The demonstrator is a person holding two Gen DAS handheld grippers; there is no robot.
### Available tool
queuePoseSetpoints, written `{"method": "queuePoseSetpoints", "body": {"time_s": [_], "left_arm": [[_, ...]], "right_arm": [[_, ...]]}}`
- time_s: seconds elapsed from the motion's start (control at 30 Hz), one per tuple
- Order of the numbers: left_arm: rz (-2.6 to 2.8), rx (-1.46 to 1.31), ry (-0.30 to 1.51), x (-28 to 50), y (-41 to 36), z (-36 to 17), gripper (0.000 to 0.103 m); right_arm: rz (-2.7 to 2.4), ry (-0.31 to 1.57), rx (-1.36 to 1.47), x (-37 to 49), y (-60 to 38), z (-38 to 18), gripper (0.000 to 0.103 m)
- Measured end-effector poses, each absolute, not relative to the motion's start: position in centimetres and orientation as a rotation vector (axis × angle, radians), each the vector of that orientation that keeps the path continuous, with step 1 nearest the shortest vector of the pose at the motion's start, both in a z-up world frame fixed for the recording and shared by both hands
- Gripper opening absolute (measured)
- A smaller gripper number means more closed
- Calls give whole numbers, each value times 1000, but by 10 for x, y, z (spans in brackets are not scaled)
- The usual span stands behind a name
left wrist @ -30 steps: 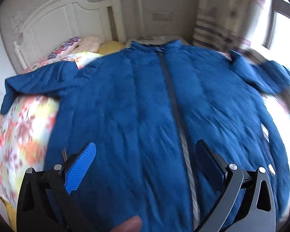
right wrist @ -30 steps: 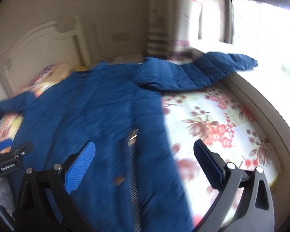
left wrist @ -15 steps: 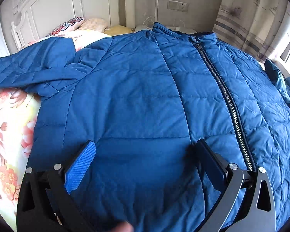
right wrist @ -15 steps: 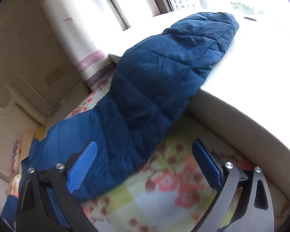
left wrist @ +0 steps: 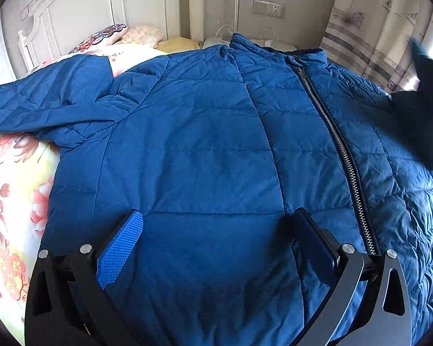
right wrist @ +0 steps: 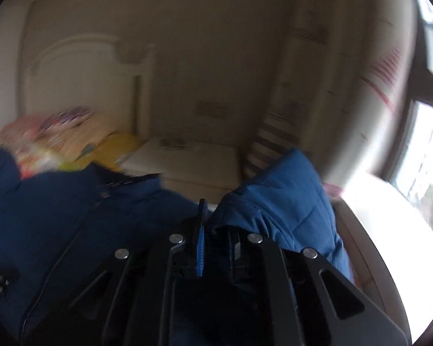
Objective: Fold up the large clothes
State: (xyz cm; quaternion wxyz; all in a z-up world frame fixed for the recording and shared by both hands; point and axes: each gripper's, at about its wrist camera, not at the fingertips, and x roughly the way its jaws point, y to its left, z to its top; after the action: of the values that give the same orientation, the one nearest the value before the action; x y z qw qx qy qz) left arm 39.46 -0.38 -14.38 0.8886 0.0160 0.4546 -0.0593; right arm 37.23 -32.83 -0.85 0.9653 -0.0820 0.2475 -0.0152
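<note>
A large blue quilted jacket (left wrist: 210, 150) lies front up on the bed, zipper (left wrist: 337, 141) closed, collar toward the headboard. Its left sleeve (left wrist: 43, 106) spreads out to the left. My left gripper (left wrist: 216, 230) is open and hovers low over the jacket's lower front, holding nothing. My right gripper (right wrist: 213, 230) is shut on the jacket's right sleeve (right wrist: 288, 207), which is lifted off the bed. That sleeve shows as a dark raised shape (left wrist: 421, 109) at the right edge of the left wrist view.
The floral bedsheet (left wrist: 11, 201) shows at the left. Pillows (left wrist: 106, 36) lie by the white headboard (left wrist: 80, 11). A nightstand (right wrist: 187, 161) stands behind the collar, a striped curtain (left wrist: 369, 28) and a bright window sill (right wrist: 389, 216) on the right.
My right gripper closed on the right sleeve and lifted it off the window sill, swinging toward the jacket body. My left gripper moved slightly closer over the jacket front.
</note>
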Motion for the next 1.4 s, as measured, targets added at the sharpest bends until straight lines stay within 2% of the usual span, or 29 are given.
{"method": "queuePoseSetpoints", "body": {"time_s": [0.07,0.13,0.2,0.27,0.37,0.5,0.7,0.93,1.0,1.03,1.07,1.13,1.27,1.4], "left_arm": [[-128,27,943,394,-2,-143,99],[-128,26,942,394,-2,-144,99],[-128,26,942,394,-2,-144,99],[-128,25,941,394,-2,-143,99],[-130,20,940,393,0,-142,99],[-180,46,901,387,-22,-123,99],[-449,323,698,366,-156,-72,99],[-530,692,592,373,-301,-90,98],[-535,796,564,371,-324,-102,74],[-510,843,548,372,-330,-107,49],[-485,857,530,374,-331,-108,35],[-522,728,531,376,-314,-90,23],[-550,207,569,406,-215,-20,20],[-481,-215,597,430,-82,-1,20]], "right_arm": [[161,603,-184,381,-278,-29,14],[300,772,-147,391,-247,-63,29],[371,917,-64,402,-241,-99,52],[390,916,3,396,-251,-105,54],[446,922,227,369,-285,-86,70],[391,786,370,288,-338,-59,72],[179,814,521,221,-393,-100,72],[126,832,423,206,-370,-118,75],[115,833,408,207,-364,-121,76],[113,831,406,205,-365,-120,76],[114,829,405,205,-364,-120,76],[117,823,418,206,-364,-121,76],[121,807,443,201,-368,-121,76],[121,805,445,200,-368,-121,76]]}}
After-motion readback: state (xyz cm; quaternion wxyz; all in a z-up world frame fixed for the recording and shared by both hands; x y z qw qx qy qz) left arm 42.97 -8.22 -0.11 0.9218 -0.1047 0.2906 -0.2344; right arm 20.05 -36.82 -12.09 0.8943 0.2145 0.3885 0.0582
